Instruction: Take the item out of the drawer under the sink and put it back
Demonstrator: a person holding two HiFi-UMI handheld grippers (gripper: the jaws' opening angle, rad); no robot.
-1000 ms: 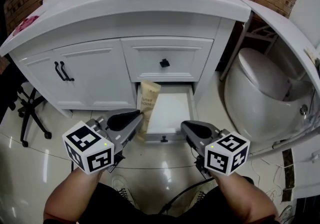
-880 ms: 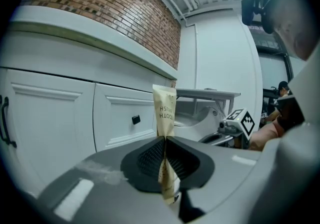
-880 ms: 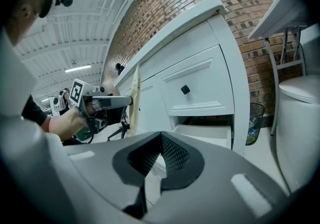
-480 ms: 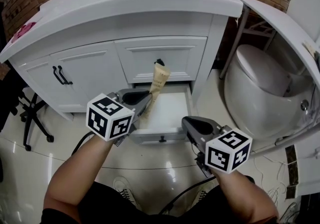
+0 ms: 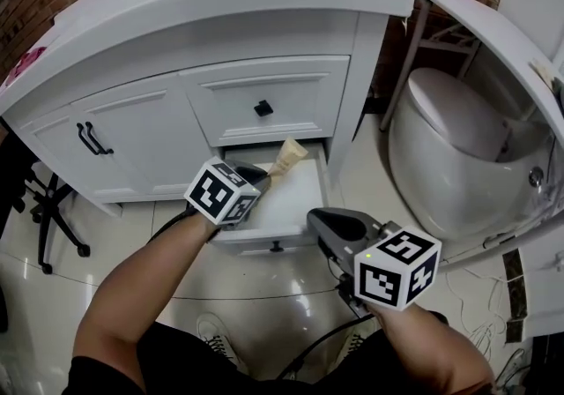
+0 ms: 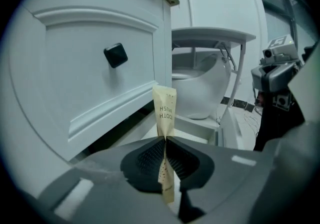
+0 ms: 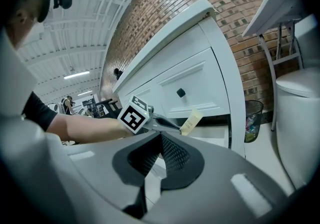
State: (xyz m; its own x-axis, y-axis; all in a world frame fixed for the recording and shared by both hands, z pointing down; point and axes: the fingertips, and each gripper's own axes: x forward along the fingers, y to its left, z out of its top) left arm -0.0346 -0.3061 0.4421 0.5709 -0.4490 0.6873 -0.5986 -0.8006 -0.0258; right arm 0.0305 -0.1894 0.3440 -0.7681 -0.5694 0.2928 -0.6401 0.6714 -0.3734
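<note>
White sink vanity (image 5: 264,40), bottom drawer (image 5: 286,201) open: above drawer, left gripper (image 6: 165,138) fingers pinching tan toothbrush packet (image 6: 164,110); right gripper (image 7: 160,136) before drawer, fingers pressed together, empty.

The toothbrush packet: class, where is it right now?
In the head view, centre, the toothbrush packet is pinched in the left gripper over the open bottom drawer, below the black knob.
</note>
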